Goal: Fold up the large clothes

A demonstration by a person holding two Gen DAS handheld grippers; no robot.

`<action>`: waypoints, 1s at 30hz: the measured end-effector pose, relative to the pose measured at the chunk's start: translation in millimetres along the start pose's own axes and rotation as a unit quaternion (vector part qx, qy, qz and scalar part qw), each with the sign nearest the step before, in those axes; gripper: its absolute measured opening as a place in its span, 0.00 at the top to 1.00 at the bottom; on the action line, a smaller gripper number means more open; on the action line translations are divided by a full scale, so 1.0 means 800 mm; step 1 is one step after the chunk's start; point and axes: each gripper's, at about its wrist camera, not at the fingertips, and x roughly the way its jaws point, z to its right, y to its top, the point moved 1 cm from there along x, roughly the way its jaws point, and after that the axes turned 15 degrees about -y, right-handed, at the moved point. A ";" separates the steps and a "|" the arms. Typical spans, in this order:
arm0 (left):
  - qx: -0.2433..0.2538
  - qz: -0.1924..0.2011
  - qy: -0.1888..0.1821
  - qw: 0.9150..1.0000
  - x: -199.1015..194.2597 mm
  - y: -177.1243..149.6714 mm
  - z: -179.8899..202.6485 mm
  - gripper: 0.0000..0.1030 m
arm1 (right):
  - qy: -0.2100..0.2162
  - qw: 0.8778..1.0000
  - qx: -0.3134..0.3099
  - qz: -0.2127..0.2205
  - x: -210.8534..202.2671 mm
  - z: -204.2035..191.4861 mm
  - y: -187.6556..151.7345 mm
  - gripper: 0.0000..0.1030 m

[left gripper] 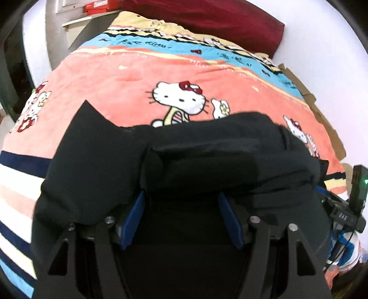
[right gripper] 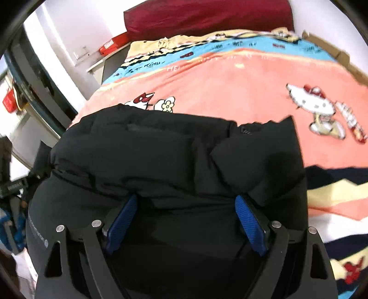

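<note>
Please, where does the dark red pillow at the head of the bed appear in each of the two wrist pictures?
Left wrist view: the dark red pillow lies along the top edge, from the centre toward the right.
Right wrist view: the dark red pillow lies along the top edge, about the centre.
Shared landmark: the red box, left of the pillow in both views.

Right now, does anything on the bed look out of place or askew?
Nothing looks damaged or spilled. The black puffer jacket is bunched unevenly on the cartoon-cat blanket, one pointed corner sticking out past the fold. Brown cardboard lies along the bed's far edge, which is odd for a bed.
</note>
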 end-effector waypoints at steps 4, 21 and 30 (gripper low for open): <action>0.003 0.010 -0.002 1.000 0.010 -0.004 -0.001 0.37 | 0.012 1.000 0.011 0.001 0.015 0.003 -0.002 0.13; -0.004 0.076 0.039 0.996 -0.134 -0.083 0.030 0.37 | -0.051 0.997 -0.014 0.060 -0.134 0.008 -0.064 0.06; 0.057 0.108 0.076 0.990 -0.103 -0.144 0.047 0.37 | -0.026 0.996 -0.023 0.076 -0.102 -0.035 -0.100 0.01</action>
